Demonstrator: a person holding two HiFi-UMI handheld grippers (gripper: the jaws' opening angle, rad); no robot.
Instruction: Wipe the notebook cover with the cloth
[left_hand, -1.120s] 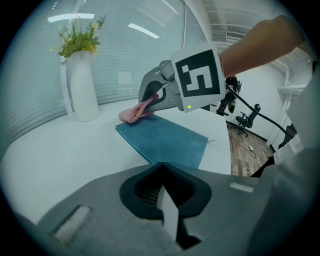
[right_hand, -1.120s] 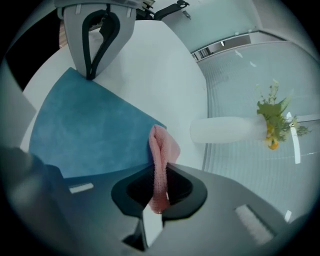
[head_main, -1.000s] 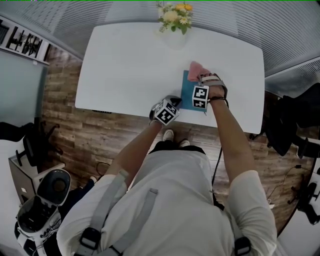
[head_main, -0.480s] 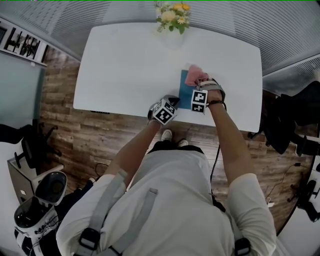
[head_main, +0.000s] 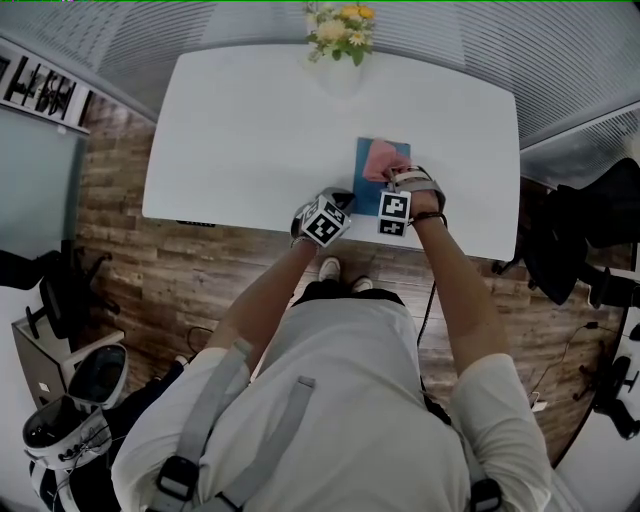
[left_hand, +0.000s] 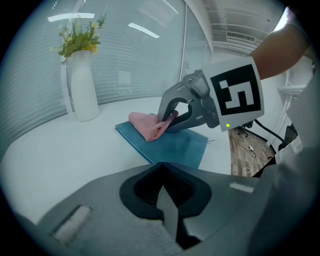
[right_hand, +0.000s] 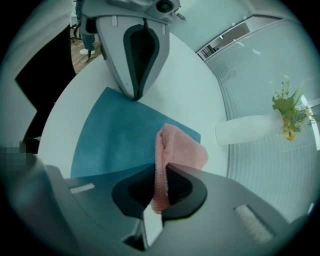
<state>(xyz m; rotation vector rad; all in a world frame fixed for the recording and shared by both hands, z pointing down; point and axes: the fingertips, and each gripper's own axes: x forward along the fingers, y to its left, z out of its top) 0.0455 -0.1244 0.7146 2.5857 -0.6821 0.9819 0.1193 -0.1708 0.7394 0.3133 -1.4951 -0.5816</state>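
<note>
Head view: teal notebook (head_main: 367, 195) flat on white table (head_main: 250, 130), toward near right edge; pink cloth (head_main: 379, 158) on its far part. Left gripper view: left gripper (left_hand: 162, 175) jaws together, nothing between, tip at notebook's near edge. Right gripper view: right gripper (right_hand: 161, 175) jaws clamped on cloth, cloth touching cover.

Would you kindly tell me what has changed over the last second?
The right gripper, jaws shut on the pink cloth, has dragged it from the notebook's far edge toward the person, to mid-cover. The left gripper stays shut at the notebook's near corner, and the notebook has not moved.
</note>
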